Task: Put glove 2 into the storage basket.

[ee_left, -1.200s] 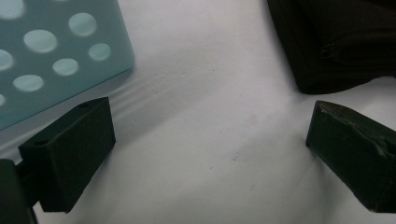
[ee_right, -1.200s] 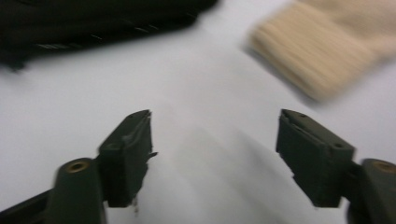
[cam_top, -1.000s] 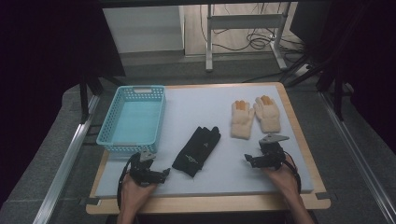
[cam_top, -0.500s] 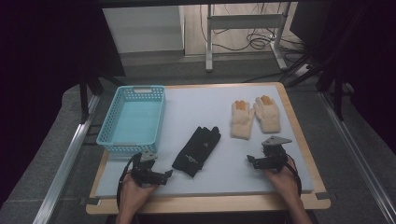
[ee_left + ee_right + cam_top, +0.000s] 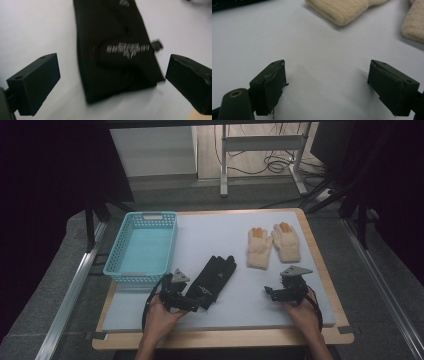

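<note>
My left gripper (image 5: 110,82) hangs spread over the cuff of the black glove (image 5: 117,50), which lies flat mid-tabletop. It looks soft, light and floppy; I judge the cuff edge pinches best. My right gripper (image 5: 327,87) is spread, empty.

Basket (image 5: 142,247) left of glove (image 5: 212,276)

The glove (image 5: 115,50) just ahead of the left gripper (image 5: 112,85) was black with a grey-white logo across it. Beyond the right gripper (image 5: 327,85), black-jawed too, lay two cream knitted gloves (image 5: 272,245) with orange fingertips. The surface (image 5: 240,295) was pale lilac-white with a wooden edge; the basket (image 5: 142,247) was light blue.
</note>
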`<action>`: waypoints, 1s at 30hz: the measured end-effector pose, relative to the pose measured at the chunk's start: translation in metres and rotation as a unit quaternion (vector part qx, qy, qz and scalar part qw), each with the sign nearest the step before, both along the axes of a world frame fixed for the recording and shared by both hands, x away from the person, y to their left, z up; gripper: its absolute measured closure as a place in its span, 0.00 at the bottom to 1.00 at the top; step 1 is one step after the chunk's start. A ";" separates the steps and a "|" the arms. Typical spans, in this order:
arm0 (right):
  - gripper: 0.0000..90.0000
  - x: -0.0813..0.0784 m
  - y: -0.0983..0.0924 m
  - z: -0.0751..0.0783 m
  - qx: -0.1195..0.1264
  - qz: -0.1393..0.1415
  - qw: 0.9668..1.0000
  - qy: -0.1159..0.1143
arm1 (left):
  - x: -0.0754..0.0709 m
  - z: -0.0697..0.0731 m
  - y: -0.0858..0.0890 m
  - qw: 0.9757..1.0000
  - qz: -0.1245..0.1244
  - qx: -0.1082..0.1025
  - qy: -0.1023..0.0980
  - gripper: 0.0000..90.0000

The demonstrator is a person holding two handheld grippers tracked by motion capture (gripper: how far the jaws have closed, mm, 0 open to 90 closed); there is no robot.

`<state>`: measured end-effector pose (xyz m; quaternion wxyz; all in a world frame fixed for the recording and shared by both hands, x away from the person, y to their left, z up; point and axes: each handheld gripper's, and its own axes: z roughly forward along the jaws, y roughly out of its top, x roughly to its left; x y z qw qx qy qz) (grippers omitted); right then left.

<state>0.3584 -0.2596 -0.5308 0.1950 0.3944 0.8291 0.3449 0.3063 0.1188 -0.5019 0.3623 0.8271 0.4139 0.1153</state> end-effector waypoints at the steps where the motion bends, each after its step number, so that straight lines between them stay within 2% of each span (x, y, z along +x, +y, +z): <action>1: 0.16 0.000 0.000 0.000 0.000 0.000 1.000 0.000 | 0.004 0.000 -0.005 1.000 -0.001 0.001 0.002 0.00; 5: 0.16 0.000 0.000 0.000 0.000 0.000 1.000 0.000 | 0.020 -0.001 -0.027 1.000 -0.008 0.025 0.008 0.00; 10: 0.16 0.000 0.000 0.000 0.000 0.000 1.000 0.000 | 0.030 -0.002 -0.047 0.999 -0.014 0.034 0.009 0.00; 14: 0.16 0.000 0.000 0.000 0.000 0.000 1.000 0.000 | 0.039 -0.006 -0.058 0.999 -0.008 0.044 0.012 0.00; 18: 0.16 0.000 0.000 0.000 0.001 0.000 1.000 -0.001 | 0.046 -0.010 -0.062 0.998 0.007 0.060 0.010 0.00; 20: 0.16 0.000 0.000 0.000 0.001 0.000 1.000 -0.001 | 0.049 -0.013 -0.062 0.997 0.014 0.076 0.009 0.00; 22: 0.16 0.000 0.000 0.000 0.000 0.000 1.000 0.000 | 0.053 -0.016 -0.059 0.996 0.019 0.081 0.011 0.00; 24: 0.16 0.000 0.000 0.000 0.000 0.000 1.000 0.000 | 0.054 -0.017 -0.058 0.997 0.017 0.077 0.017 0.00; 26: 0.16 0.000 0.000 0.000 0.001 0.000 1.000 -0.001 | 0.057 -0.022 -0.056 0.996 0.021 0.089 0.023 0.00; 30: 0.16 0.000 0.000 0.000 0.001 0.000 1.000 -0.001 | 0.059 -0.028 -0.056 0.996 0.011 0.076 0.047 0.00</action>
